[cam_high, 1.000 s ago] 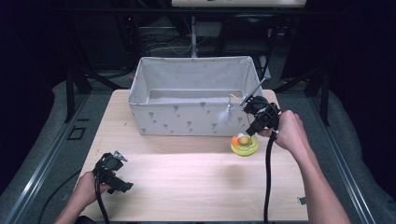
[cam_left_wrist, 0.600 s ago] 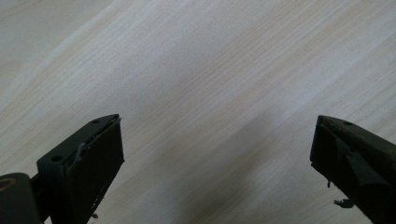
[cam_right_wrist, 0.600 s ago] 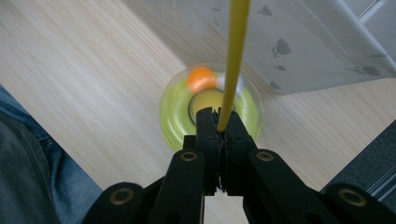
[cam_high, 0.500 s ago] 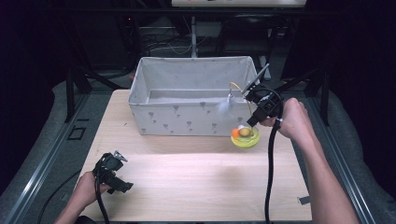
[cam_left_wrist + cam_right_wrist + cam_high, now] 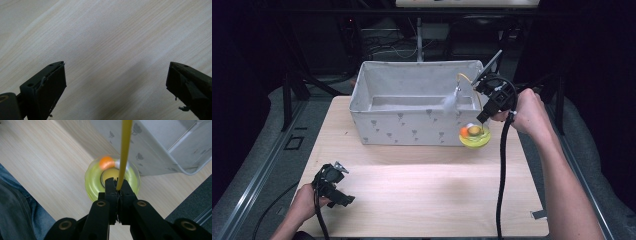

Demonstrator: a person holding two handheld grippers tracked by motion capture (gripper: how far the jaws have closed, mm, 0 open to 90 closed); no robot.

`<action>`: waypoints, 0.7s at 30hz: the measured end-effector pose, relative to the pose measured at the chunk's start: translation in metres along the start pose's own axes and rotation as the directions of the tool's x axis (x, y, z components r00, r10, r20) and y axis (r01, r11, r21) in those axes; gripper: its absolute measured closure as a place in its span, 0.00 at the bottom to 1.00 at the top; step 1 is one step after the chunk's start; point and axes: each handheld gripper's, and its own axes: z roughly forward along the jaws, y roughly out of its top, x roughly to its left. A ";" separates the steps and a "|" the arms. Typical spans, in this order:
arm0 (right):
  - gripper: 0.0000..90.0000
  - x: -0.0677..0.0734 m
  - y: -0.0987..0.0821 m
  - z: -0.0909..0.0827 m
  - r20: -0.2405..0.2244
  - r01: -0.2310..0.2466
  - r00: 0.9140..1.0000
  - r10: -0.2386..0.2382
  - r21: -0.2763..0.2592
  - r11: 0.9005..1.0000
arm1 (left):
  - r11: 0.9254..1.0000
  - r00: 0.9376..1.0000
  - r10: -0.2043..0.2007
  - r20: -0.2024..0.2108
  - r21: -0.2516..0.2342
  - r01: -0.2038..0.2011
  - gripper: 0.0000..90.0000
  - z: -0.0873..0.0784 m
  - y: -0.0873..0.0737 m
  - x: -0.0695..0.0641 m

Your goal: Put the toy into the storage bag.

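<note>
Right gripper view: gripper (image 5: 117,185) pinching yellow wand (image 5: 124,150).

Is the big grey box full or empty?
Mostly empty: the grey fabric box shows bare floor inside; only a white feather on a yellow wand hangs there.

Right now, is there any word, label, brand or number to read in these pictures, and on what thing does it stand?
None can be read.
The grey fabric bin bears small printed shapes, a pattern and no letters.
The yellow toy, its yellow stick and the wooden table carry no text that I can see.
</note>
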 end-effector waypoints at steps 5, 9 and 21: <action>0.98 -0.003 0.007 -0.007 0.004 0.000 1.000 0.000 -0.008 1.000 | 1.000 1.000 0.001 0.003 0.001 -0.001 0.03 0.000 0.000 0.001; 0.98 -0.006 0.014 -0.014 0.005 -0.004 1.000 0.004 -0.018 1.000 | 1.000 1.000 0.001 0.004 0.002 -0.001 0.03 0.000 0.000 0.001; 0.98 -0.020 0.034 -0.027 0.011 -0.047 0.999 0.047 -0.030 0.998 | 1.000 1.000 0.001 0.010 0.000 -0.001 0.03 0.000 0.000 0.001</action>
